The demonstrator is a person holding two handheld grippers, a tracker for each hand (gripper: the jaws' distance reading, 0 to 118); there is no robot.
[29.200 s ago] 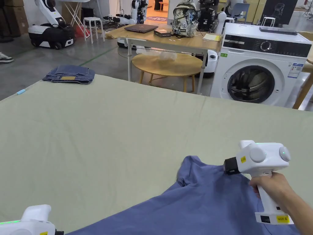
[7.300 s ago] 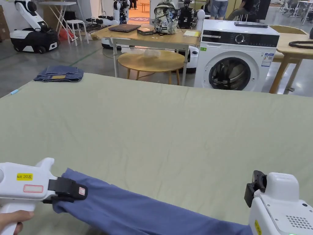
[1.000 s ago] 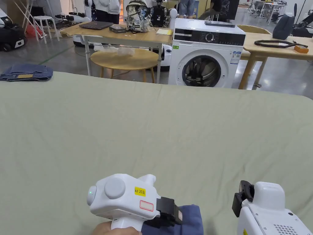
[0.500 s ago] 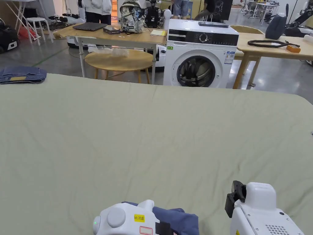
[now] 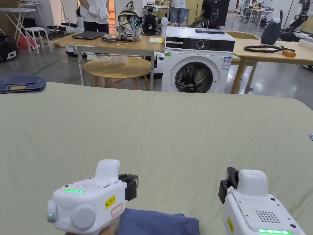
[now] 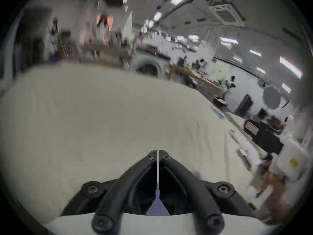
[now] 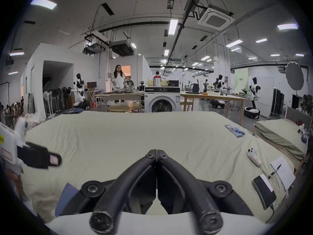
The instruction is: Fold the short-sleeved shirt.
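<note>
Head view: blue short-sleeved shirt [image 5: 159, 221] bunched at tabletop [image 5: 171, 128] near edge.
Left tongs [image 6: 157, 154]: pressed together, empty, above shirt.
Right tongs [image 7: 156, 152]: pressed together, empty.

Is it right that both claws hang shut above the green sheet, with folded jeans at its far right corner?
Not quite: the jeans lie at the sheet's far left corner, as the head view shows. Left claw and right claw are shut.

Washing machine [image 5: 197, 60] between wooden tables [image 5: 122, 41]; grey floor [image 5: 275, 82]; ceiling strip lights [image 7: 173, 26]; far end indistinct.
</note>
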